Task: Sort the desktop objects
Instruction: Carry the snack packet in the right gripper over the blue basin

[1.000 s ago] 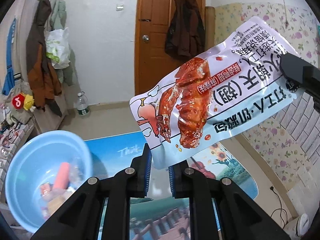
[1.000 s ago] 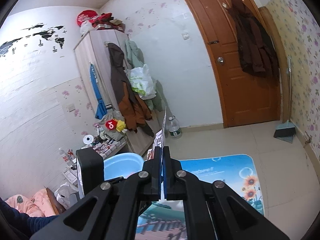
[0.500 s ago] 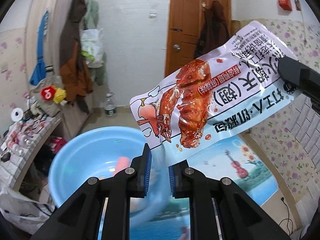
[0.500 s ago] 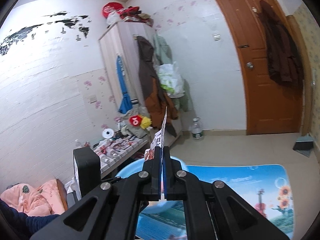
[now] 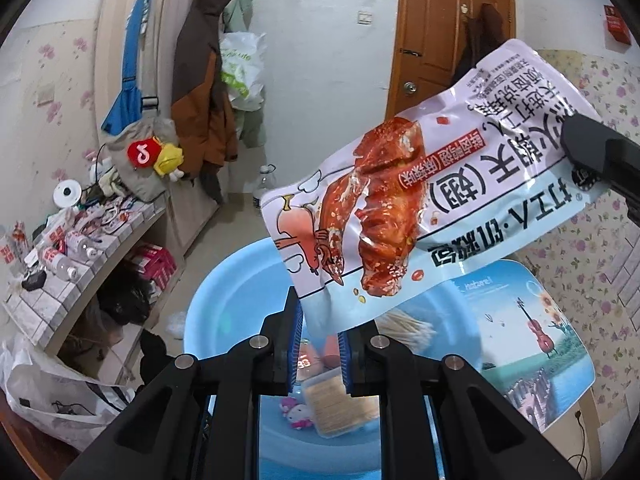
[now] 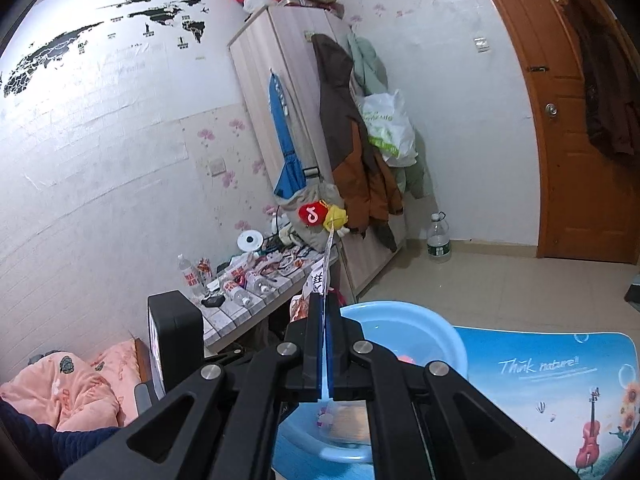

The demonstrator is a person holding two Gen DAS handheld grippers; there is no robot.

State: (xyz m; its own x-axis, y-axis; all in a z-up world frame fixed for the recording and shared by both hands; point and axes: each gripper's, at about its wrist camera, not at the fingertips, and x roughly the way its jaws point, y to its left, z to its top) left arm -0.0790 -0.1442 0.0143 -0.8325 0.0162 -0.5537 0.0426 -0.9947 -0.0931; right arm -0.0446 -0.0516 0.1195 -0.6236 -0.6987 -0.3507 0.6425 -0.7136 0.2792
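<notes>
A white snack packet (image 5: 420,208) printed with red chicken wings hangs in the air above a light blue basin (image 5: 224,304). My left gripper (image 5: 318,344) is shut on its lower corner. My right gripper (image 6: 325,344) is shut on its other end, where the packet (image 6: 326,268) shows edge-on; that gripper's finger shows at the right of the left wrist view (image 5: 596,152). The basin (image 6: 424,332) holds cotton swabs (image 5: 408,326), a clear box (image 5: 336,404), a small pink toy (image 5: 298,412) and other small items.
The basin sits on a blue picture mat (image 5: 532,340). A tiled shelf (image 5: 68,264) cluttered with bottles stands at the left, beside a wardrobe (image 6: 296,120) hung with coats. A wooden door (image 6: 576,120) is at the back. A water bottle (image 6: 439,236) stands on the floor.
Both grippers have carried the packet to the left, from over the mat to above the basin. The basin now lies directly under the left gripper.
</notes>
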